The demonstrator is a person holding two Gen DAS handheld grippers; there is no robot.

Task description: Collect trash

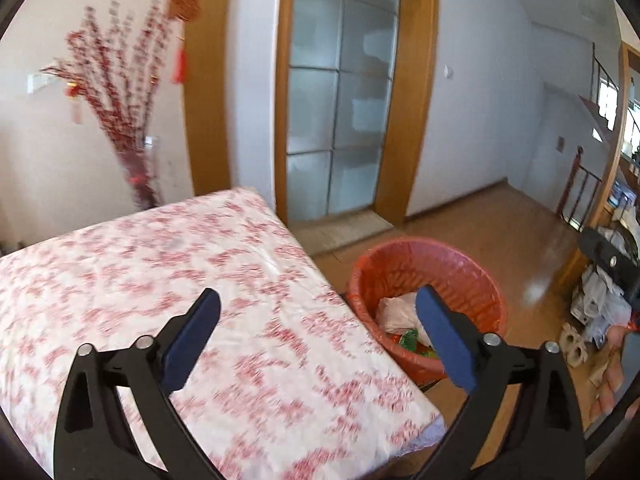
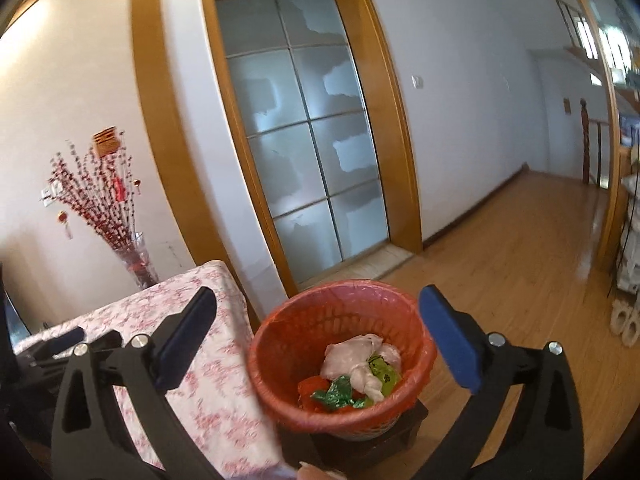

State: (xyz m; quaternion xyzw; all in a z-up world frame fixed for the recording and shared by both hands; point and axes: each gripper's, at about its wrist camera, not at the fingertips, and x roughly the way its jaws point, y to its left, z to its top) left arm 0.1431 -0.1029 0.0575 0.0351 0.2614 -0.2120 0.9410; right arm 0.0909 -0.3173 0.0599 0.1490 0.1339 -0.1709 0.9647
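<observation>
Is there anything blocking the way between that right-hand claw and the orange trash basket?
Nothing visible does. The right gripper is open and empty, and the orange basket sits just ahead of it with its mouth uncovered, trash already inside. The flowered table lies off to the side.

You will find nothing readable here. The red hanging ornament [image 1: 183, 4] on the wall behind the far edge of the desk [image 1: 200, 280] is too blurred to show any characters, and in the right wrist view the same ornament looks like a small orange plaque whose marks are too small to make out. The green wrapper [image 2: 383, 376] in the red basket [image 2: 280, 332] carries a dark mark, but you cannot read it. The wall switch [image 2: 417, 81] beside the glass door [image 2: 304, 128] bears no legible label.
</observation>
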